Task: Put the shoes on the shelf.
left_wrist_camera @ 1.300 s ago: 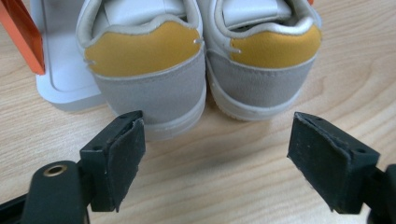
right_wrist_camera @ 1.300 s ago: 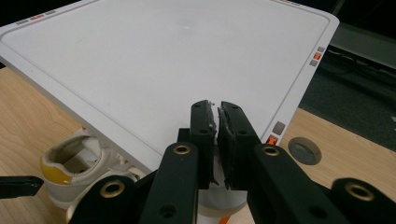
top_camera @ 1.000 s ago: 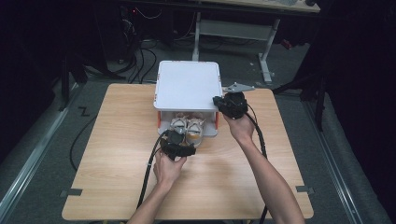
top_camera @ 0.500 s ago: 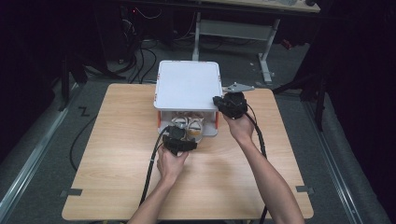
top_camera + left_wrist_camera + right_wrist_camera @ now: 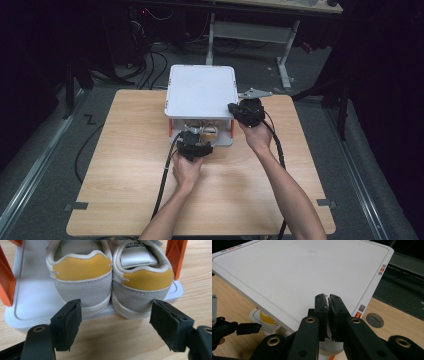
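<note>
A pair of white-and-grey shoes with yellow heel patches point(image 5: 82, 277) stands heel-first on the white base tray point(image 5: 30, 297) of a box with orange posts point(image 5: 176, 255). My left gripper point(image 5: 115, 320) is open just in front of the heels. Its jaws have been closing slightly, the heels lie ahead between them, and neither pad touches. From above, the left gripper point(image 5: 196, 140) sits at the box's front opening by the shoes point(image 5: 202, 131). My right gripper point(image 5: 328, 307) is shut on the edge of the white lid point(image 5: 299, 272), at the lid's front right corner point(image 5: 234, 107).
The box stands at the far middle of the wooden table point(image 5: 125, 165). Cables trail from both grippers toward the near edge. A round hole point(image 5: 374, 320) is set in the tabletop right of the box. Desk legs and cables stand on the floor behind.
My left hand has moved forward, bringing its gripper closer to the shoes' heels. The right gripper and the lid have stayed in place.
</note>
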The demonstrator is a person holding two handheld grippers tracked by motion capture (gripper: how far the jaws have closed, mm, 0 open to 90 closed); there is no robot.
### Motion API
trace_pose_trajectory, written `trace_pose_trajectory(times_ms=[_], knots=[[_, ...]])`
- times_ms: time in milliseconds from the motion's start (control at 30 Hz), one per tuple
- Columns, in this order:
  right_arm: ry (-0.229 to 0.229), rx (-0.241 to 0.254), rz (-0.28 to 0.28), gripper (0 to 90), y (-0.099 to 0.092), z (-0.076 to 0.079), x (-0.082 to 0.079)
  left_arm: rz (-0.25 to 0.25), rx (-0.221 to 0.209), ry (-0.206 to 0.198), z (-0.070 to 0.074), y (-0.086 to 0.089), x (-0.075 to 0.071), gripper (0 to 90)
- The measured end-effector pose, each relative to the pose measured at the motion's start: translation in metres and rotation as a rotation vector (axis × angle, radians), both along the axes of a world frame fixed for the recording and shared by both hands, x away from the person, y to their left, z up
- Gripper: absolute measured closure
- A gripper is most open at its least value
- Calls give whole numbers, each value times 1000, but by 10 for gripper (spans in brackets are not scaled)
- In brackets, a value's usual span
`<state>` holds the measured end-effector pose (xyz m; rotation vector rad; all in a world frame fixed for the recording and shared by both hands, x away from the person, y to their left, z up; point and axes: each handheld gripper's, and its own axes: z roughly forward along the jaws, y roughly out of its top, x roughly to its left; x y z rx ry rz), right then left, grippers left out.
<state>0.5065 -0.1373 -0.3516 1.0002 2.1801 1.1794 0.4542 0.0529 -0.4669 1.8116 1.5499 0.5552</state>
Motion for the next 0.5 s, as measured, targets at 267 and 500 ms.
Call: trace_pose_trajectory(times_ms=[267, 500], knots=[[1, -3, 3, 861, 0, 0, 0, 27, -7, -25, -4, -6, 12, 267], [8, -18, 9, 868, 0, 2, 0, 44, -10, -27, -5, -9, 23, 269]])
